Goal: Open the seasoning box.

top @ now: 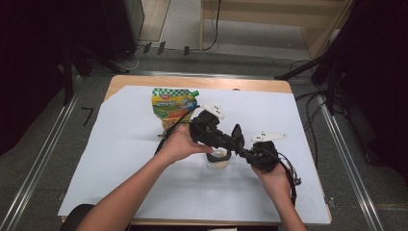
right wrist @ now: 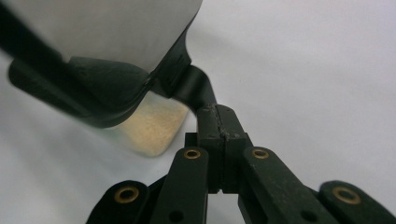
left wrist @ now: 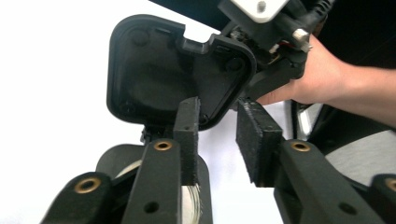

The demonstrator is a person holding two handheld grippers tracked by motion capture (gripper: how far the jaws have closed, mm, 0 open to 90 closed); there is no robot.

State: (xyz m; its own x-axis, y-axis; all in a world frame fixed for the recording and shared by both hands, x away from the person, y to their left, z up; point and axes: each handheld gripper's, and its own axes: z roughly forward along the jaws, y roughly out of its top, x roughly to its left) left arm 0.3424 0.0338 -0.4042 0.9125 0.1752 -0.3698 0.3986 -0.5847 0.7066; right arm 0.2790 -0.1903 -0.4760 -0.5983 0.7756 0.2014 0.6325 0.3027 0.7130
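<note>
The black lid (left wrist: 177, 74) stands tilted up over the clear container (top: 217, 159) of pale food at the middle of the table (top: 192, 82). My right gripper (right wrist: 219, 126) has its jaws clamped on the lid's tab. My left gripper (left wrist: 217, 135) has its jaws apart beside the lid's edge. A sauce pouch (top: 172, 107) lies behind.

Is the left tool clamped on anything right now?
No: the left tool has a bare gap between its pads, nothing pressed between them.
</note>
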